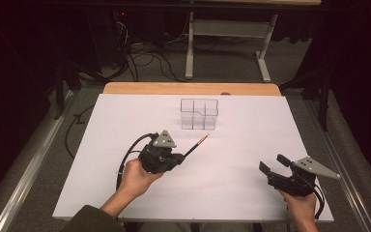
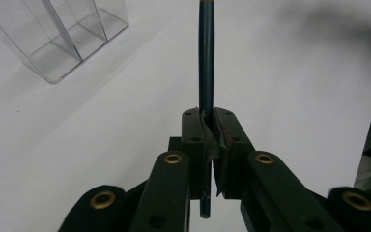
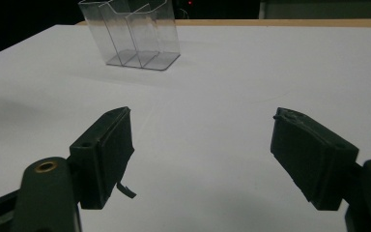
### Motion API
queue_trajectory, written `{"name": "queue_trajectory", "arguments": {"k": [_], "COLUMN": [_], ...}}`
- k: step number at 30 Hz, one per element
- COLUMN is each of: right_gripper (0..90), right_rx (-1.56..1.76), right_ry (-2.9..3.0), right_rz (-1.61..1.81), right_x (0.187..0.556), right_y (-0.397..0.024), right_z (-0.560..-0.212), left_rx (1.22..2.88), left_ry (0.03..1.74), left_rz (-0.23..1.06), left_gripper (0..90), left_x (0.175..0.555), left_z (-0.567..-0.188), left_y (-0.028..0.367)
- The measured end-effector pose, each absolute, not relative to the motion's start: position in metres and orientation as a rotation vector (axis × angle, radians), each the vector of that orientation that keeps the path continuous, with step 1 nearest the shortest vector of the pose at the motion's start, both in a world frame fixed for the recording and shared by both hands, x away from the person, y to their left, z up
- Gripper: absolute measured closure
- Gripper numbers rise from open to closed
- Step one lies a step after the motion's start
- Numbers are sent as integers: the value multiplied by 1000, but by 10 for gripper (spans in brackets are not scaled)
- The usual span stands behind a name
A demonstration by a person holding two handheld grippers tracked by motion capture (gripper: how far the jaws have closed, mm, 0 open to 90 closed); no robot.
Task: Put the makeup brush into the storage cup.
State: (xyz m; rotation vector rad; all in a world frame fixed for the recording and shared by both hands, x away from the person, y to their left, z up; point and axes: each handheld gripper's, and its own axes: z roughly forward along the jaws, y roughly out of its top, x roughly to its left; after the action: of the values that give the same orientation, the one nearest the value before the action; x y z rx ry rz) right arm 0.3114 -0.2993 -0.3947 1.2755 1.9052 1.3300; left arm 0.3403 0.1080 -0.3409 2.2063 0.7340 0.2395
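Carry step in hand: my left tongs are clamped on a dark pencil, held low over the white tabletop with its copper-coloured end aimed at the clear divided holder, which stands a little way off toward the far edge. My right tongs sit idle near the right side, jaws spread wide with nothing between. Next, I judge, I must tip the pencil upright and lower it into one compartment without nudging the light holder.
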Motion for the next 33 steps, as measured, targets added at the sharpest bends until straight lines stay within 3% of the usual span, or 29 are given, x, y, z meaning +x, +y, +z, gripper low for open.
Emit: {"name": "queue_trajectory", "arguments": {"k": [24,33], "right_gripper": [224,180], "right_rx": [1265,1225], "right_ry": [1940,1999], "right_rz": [1340,1337], "right_x": [311,309], "right_y": [-294,-282], "right_z": [-389,-381], "left_rx": [2044,2006], "left_ry": [753,733], "left_rz": [262,263], "left_gripper": [839,839], "left_x": [316,312], "left_z": [-356,-359], "left_y": [131,131]}}
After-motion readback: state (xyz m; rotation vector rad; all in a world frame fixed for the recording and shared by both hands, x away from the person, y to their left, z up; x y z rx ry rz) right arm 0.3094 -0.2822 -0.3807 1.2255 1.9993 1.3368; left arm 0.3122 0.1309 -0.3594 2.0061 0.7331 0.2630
